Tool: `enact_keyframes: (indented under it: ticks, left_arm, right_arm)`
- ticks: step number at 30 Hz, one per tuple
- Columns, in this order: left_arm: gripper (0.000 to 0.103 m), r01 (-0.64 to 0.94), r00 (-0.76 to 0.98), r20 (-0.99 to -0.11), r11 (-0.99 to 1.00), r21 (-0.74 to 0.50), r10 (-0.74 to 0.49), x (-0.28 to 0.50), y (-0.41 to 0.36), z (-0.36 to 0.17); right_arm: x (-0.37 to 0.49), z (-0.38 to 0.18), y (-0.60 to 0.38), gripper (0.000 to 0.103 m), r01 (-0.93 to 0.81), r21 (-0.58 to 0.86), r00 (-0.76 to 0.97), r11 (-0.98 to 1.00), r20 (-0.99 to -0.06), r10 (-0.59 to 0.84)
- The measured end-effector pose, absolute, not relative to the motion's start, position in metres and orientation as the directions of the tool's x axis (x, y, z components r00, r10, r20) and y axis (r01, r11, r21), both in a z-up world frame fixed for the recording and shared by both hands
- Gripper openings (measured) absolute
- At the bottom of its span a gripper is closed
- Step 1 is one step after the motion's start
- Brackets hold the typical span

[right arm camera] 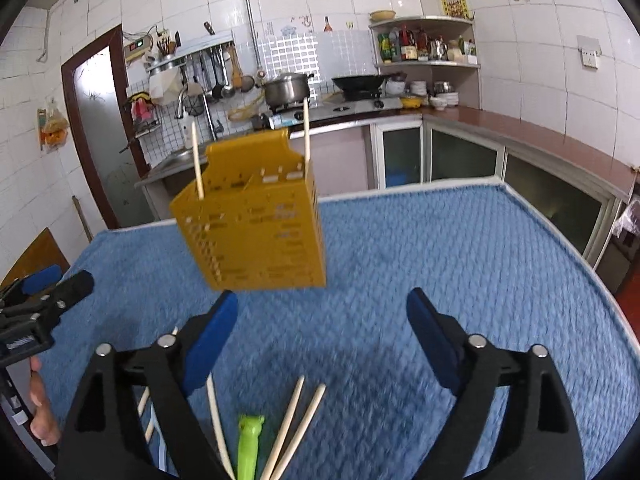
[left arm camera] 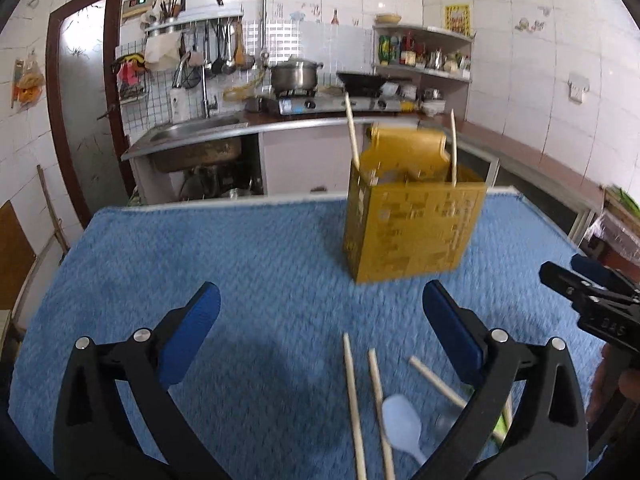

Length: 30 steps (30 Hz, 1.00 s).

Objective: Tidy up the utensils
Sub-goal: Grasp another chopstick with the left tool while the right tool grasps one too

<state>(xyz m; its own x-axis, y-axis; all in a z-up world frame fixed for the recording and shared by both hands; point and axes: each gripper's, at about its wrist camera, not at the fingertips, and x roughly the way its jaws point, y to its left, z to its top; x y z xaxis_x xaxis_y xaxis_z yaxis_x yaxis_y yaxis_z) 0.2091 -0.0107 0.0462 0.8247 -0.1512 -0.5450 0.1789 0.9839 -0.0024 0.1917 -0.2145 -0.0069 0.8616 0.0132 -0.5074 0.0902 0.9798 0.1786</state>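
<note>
Left gripper (left arm camera: 320, 328): jaws spread wide, nothing between the pads. Right gripper (right arm camera: 322, 334): likewise released, empty, over blue cloth (right arm camera: 440, 240) covering the desk.

Nearest, below the jaws: loose chopsticks (left arm camera: 352, 400) flat on the cloth, long axes running roughly away from the cameras, some fanned apart. White plastic spoon (left arm camera: 400, 420) just beside them, bowl pointing away. Green utensil (right arm camera: 248, 440) between chopsticks in the right wrist view, lengthwise away too.

Farther, mid-desk: yellow perforated utensil holder (left arm camera: 412, 232), upright. Two chopsticks (left arm camera: 352, 136) standing in it, near-vertical, at opposite sides, tips up.

Beyond: kitchen counter, sink, pot, wok; blurred.
</note>
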Motion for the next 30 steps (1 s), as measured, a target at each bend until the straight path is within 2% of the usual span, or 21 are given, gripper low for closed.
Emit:
enact_keyframes:
  ticks: [7,16,17,18,23,30]
  left_arm:
    - [0.098,0.171,0.736,-0.658,0.984,-0.045,-0.158,0.209,-0.006,0.009]
    - [0.098,0.171,0.662,-0.732,0.984,-0.058,-0.159,0.222,-0.009,-0.017]
    - [0.098,0.168,0.653,-0.742,0.984,-0.054,-0.152,0.223,-0.009,-0.02]
    - [0.097,0.164,0.649,-0.747,0.985,-0.049,-0.145,0.224,-0.009,-0.023]
    - [0.087,0.173,0.626,-0.767,0.984,-0.04,-0.141,0.226,-0.011,-0.031]
    - [0.055,0.198,0.581,-0.796,0.978,-0.063,-0.169,0.232,-0.017,-0.038]
  right_arm:
    - [0.188,-0.039,-0.205,0.089,0.12,0.11,0.795,0.987,-0.606,-0.029]
    - [0.197,-0.07,-0.208,0.088,0.147,0.119,0.705,0.982,-0.709,-0.02]
    - [0.199,-0.073,-0.209,0.087,0.15,0.122,0.695,0.981,-0.718,-0.017]
    - [0.201,-0.075,-0.208,0.081,0.15,0.122,0.689,0.981,-0.725,-0.015]
    - [0.205,-0.086,-0.211,0.065,0.161,0.14,0.647,0.977,-0.762,0.002]
    - [0.213,-0.088,-0.209,0.048,0.172,0.129,0.611,0.977,-0.792,-0.003]
